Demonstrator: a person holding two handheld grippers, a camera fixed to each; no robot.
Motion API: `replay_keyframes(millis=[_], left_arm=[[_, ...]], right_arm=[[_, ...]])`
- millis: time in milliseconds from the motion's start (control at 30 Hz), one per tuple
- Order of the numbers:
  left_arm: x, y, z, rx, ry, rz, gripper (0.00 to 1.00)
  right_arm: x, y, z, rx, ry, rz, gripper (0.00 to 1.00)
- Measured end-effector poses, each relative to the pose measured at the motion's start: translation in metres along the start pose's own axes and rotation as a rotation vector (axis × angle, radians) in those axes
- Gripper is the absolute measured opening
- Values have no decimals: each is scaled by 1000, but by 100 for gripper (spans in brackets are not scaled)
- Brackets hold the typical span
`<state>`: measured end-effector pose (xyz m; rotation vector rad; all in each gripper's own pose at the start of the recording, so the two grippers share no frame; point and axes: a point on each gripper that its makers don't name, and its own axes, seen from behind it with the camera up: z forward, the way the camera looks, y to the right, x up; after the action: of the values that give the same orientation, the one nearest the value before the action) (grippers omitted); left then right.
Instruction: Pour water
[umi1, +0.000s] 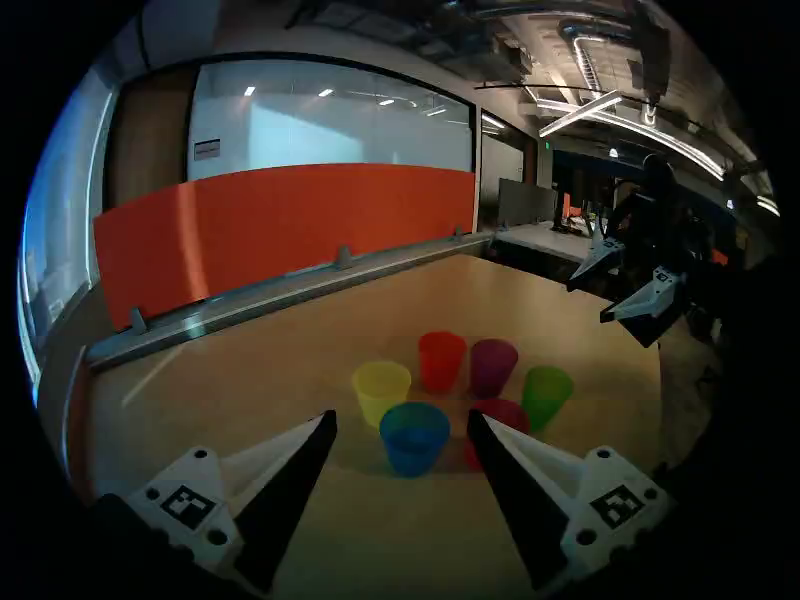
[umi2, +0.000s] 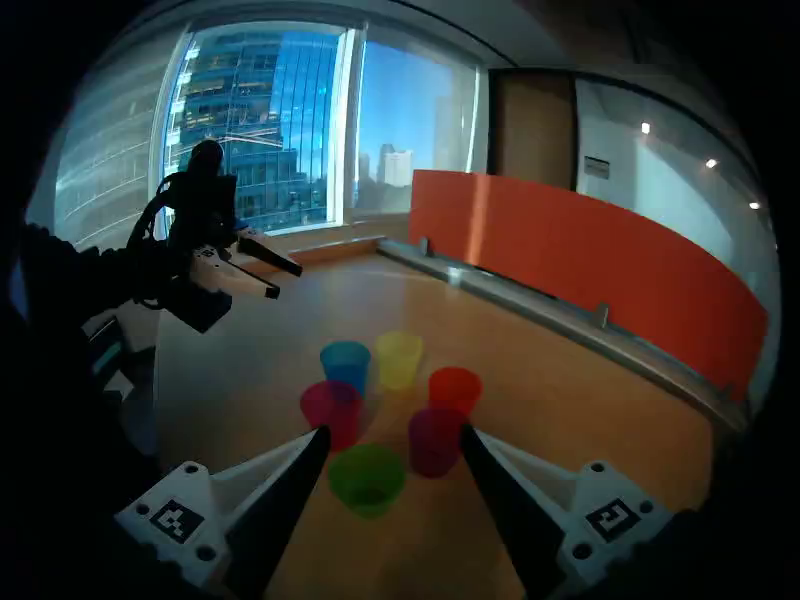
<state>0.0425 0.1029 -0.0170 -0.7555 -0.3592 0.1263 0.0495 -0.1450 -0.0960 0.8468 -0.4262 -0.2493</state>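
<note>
**Both claws open, no cup gripped yet**

Six cups are clustered on the counter (umi1: 290, 360). The left claw (umi1: 400, 418) is open and empty, and the blue cup (umi1: 414, 450) lies just beyond it, between its fingers. The right claw (umi2: 393, 432) is likewise open, with the green cup (umi2: 367, 480) nearest. An outer cup is best gripped at mid-wall and lifted straight, so that close neighbours are not knocked. Which cup holds water cannot be told.

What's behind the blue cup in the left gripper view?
Behind the blue cup stand the yellow cup and orange cup, with the purple cup farther right. The table spot right behind it is hidden by the cup itself.
</note>
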Motion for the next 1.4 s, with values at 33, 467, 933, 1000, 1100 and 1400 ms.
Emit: replay_keyframes(millis=[33,467,933,1000,1100,1400], left_arm=[[-3,1,1,-2,-7,0,97],[-45,5,20,-22,-97,-1,97],[-87,-1,43,-15,-198,7,97],[-90,0,46,-19,-206,5,97],[-93,2,51,-29,-210,1,97],[-99,5,69,-51,-227,1,97]], right_arm=[[-4,-1,1,1,-7,-3,100],[-54,-16,22,40,-107,9,100],[-100,-22,42,44,-189,10,100],[-103,-22,45,45,-195,16,100],[-107,-22,49,47,-201,27,100],[-120,-23,62,56,-225,32,100]])
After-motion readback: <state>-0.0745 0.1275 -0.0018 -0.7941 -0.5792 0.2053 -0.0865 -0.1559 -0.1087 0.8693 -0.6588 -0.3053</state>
